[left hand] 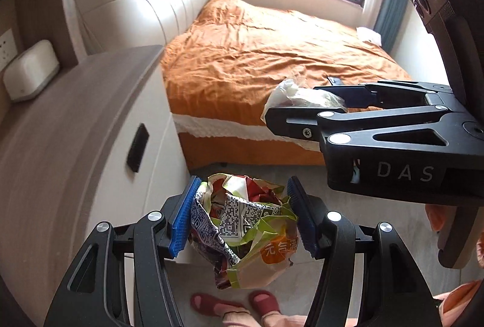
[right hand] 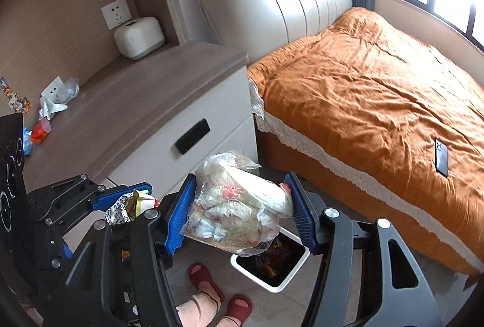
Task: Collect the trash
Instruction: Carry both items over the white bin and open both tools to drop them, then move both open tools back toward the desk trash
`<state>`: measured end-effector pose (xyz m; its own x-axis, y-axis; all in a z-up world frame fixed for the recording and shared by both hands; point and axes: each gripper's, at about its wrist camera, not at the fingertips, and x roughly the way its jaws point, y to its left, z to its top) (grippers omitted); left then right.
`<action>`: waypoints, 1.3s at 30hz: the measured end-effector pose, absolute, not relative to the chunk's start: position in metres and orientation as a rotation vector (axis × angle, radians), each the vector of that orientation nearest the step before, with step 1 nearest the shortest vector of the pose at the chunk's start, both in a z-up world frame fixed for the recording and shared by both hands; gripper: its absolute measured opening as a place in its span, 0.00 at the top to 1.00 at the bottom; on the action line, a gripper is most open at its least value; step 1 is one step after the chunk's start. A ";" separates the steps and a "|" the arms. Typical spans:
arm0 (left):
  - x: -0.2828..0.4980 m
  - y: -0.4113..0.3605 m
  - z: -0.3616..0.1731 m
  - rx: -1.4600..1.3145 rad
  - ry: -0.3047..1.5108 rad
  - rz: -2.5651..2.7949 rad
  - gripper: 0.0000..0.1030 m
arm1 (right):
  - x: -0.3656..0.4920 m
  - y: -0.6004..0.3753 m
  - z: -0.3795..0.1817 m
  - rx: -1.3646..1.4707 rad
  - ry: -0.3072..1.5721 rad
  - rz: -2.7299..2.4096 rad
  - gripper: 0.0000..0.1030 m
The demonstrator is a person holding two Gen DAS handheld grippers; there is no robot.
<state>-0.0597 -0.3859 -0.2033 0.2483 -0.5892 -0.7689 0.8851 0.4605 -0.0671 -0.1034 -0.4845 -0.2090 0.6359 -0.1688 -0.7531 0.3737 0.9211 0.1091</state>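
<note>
Landmark: nightstand [right hand: 169,84], wood top, white drawer front, standing against the bed [right hand: 378,90].

Left tongs [left hand: 242,215]: clenched on a crumpled wrapper [left hand: 251,230], printed with QR codes, green and orange panels. Both blue pads [left hand: 184,218] press its sides. The wrapper hangs in the air in front of the nightstand's drawer, above the floor. In the right wrist view the same tongs [right hand: 127,199] show edge-on, in front of the nightstand, wrapper [right hand: 130,206] sticking out between the fingers.

Right tongs [right hand: 239,206]: grasping a clear bag [right hand: 236,206] stuffed with white and pink scraps. Pads touch the bag on both sides; the bag bulges out above and below them. It hangs in front of the nightstand's drawer, toward the bed side, over a white bin [right hand: 272,260]. The bin stands on the floor between nightstand and bed, and holds dark and purple wrappers.

On the nightstand's top, far end from the bed: loose litter [right hand: 54,100], clear film, white tissue, an orange piece [right hand: 40,131]. A white box [right hand: 139,36] sits at the back near the headboard.

A dark phone [right hand: 441,157] lies on the orange bedcover, well away from the nightstand.

The person's feet in red slippers [right hand: 205,275] stand on the floor, in front of the nightstand, beside the bin.
</note>
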 end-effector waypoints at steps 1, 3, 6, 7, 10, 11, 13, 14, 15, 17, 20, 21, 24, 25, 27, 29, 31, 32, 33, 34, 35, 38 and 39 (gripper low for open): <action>-0.061 -0.391 -0.211 0.434 0.836 -1.061 0.44 | -0.105 -0.488 -0.216 0.276 0.836 -0.325 0.42; -0.064 -0.401 -0.230 0.456 0.857 -1.091 0.44 | -0.109 -0.497 -0.233 0.294 0.854 -0.347 0.42; -0.064 -0.414 -0.260 0.480 0.893 -1.131 0.44 | -0.111 -0.510 -0.261 0.323 0.881 -0.375 0.42; -0.062 -0.420 -0.270 0.487 0.906 -1.144 0.44 | -0.111 -0.514 -0.269 0.331 0.889 -0.381 0.42; -0.060 -0.432 -0.301 0.504 0.934 -1.179 0.44 | -0.109 -0.524 -0.298 0.351 0.911 -0.399 0.42; -0.058 -0.437 -0.311 0.509 0.941 -1.190 0.44 | -0.107 -0.527 -0.311 0.356 0.919 -0.403 0.42; -0.057 -0.442 -0.334 0.519 0.953 -1.207 0.44 | -0.104 -0.530 -0.331 0.364 0.930 -0.406 0.42; -0.056 -0.444 -0.344 0.523 0.956 -1.212 0.44 | -0.102 -0.531 -0.341 0.367 0.936 -0.403 0.42; -0.054 -0.447 -0.355 0.528 0.962 -1.217 0.44 | -0.100 -0.532 -0.351 0.368 0.943 -0.404 0.42; -0.050 -0.452 -0.378 0.528 0.977 -1.228 0.41 | -0.096 -0.533 -0.373 0.371 0.959 -0.397 0.42; -0.042 -0.457 -0.406 0.528 1.000 -1.224 0.04 | -0.091 -0.534 -0.407 0.374 1.016 -0.382 0.19; -0.042 -0.455 -0.413 0.527 1.002 -1.222 0.04 | -0.092 -0.535 -0.414 0.371 1.016 -0.396 0.03; -0.039 -0.457 -0.427 0.551 1.007 -1.210 0.04 | -0.096 -0.539 -0.431 0.385 1.041 -0.419 0.04; -0.039 -0.458 -0.429 0.554 1.005 -1.207 0.04 | -0.098 -0.540 -0.433 0.385 1.044 -0.430 0.04; -0.039 -0.456 -0.426 0.546 1.005 -1.201 0.04 | -0.101 -0.541 -0.433 0.393 1.043 -0.441 0.04; -0.039 -0.455 -0.422 0.538 1.011 -1.203 0.04 | -0.104 -0.541 -0.428 0.392 1.041 -0.451 0.04; -0.041 -0.452 -0.415 0.536 1.007 -1.198 0.04 | -0.105 -0.540 -0.421 0.395 1.032 -0.456 0.04; -0.041 -0.451 -0.410 0.534 1.004 -1.195 0.04 | -0.105 -0.541 -0.417 0.397 1.025 -0.460 0.04; -0.041 -0.449 -0.404 0.532 0.997 -1.189 0.04 | -0.105 -0.541 -0.412 0.397 1.015 -0.466 0.04; -0.042 -0.447 -0.400 0.530 0.994 -1.186 0.04 | -0.106 -0.540 -0.405 0.397 1.006 -0.469 0.04; -0.042 -0.446 -0.394 0.528 0.993 -1.183 0.04 | -0.106 -0.540 -0.400 0.399 0.999 -0.469 0.04; -0.040 -0.440 -0.372 0.503 0.978 -1.164 0.04 | -0.106 -0.535 -0.377 0.395 0.967 -0.470 0.04; -0.040 -0.438 -0.360 0.491 0.968 -1.155 0.04 | -0.106 -0.532 -0.367 0.390 0.954 -0.468 0.04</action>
<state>-0.0399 -0.4375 -0.3596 0.0828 -0.5369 -0.8396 0.9205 0.3640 -0.1419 -0.1063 -0.5324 -0.3668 0.4933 -0.2071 -0.8449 0.5412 0.8334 0.1117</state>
